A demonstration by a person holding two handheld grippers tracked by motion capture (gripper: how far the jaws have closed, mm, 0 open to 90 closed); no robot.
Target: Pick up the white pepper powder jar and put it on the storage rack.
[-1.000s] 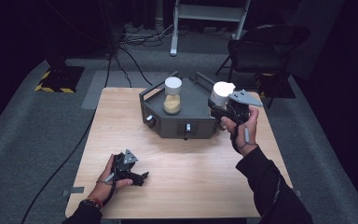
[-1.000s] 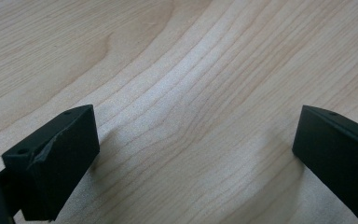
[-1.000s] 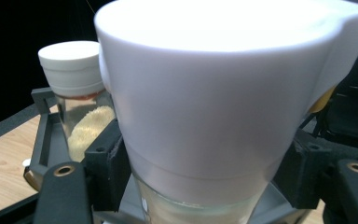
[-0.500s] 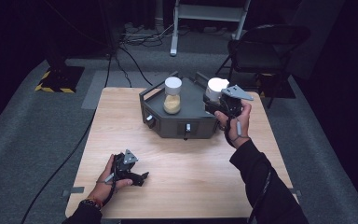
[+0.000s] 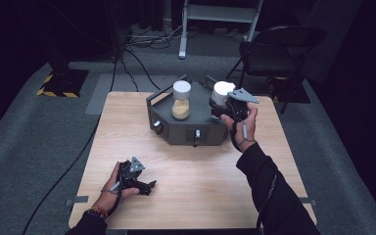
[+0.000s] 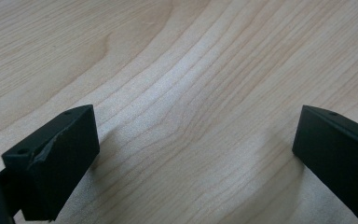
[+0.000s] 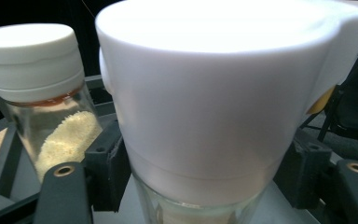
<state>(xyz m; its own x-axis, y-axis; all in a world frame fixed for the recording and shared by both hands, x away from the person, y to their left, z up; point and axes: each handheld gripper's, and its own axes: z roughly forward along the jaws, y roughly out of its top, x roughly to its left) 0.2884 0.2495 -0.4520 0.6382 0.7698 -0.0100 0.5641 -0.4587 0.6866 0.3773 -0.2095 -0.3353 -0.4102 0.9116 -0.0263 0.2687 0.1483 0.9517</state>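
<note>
A glass jar [image 5: 181, 100] with a white lid and yellowish powder stands upright in a dark grey tray-like box [image 5: 176, 129] at the table's far middle; the same jar [image 7: 42, 93] is at the left of the right gripper view. My right gripper [image 5: 221, 105] is shut on a second white-lidded jar [image 5: 223, 91] over the box's right part. Its jaws clamp the glass just under the lid [image 7: 223, 79], around the right gripper's [image 7: 205, 186] centre. I cannot tell if this jar touches the box. My left gripper [image 5: 144, 185] rests open on the wood near the front left, its jaws [image 6: 191, 154] wide apart over bare tabletop.
The wooden table [image 5: 200, 181] has free room in front of the box. A knob [image 5: 157, 125] and a latch [image 5: 197, 133] are on the box's front face. A black chair [image 5: 279, 49] and floor cables [image 5: 142, 39] lie beyond the table.
My right gripper has carried the second jar leftward, from past the box's right edge to over its right part, beside the first jar. The left gripper has stayed still.
</note>
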